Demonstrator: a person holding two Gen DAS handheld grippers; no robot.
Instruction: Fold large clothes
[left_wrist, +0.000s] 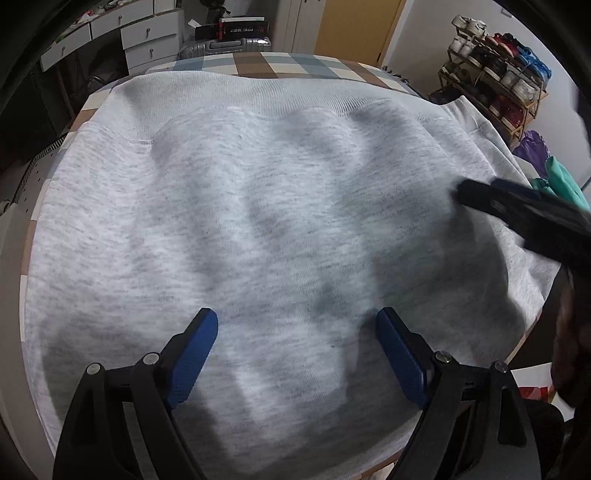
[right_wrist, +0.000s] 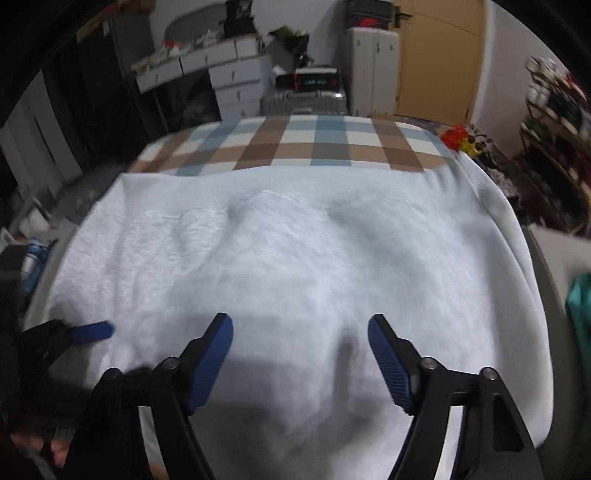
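Observation:
A large light-grey sweatshirt (left_wrist: 258, 206) lies spread flat over a checked table, its ribbed hem at the far side; it also shows in the right wrist view (right_wrist: 295, 258). My left gripper (left_wrist: 297, 325) is open and empty, hovering just above the near part of the cloth. My right gripper (right_wrist: 300, 330) is open and empty above the cloth too. The right gripper shows as a dark shape at the right of the left wrist view (left_wrist: 517, 210). A blue fingertip (right_wrist: 94, 331) of the left gripper shows at the left of the right wrist view.
The checked tablecloth (right_wrist: 295, 144) is bare beyond the sweatshirt. White drawers (right_wrist: 229, 77) and a silver suitcase (right_wrist: 303, 101) stand behind. A shoe rack (left_wrist: 495, 81) is at the right, with teal cloth (left_wrist: 561, 184) below it.

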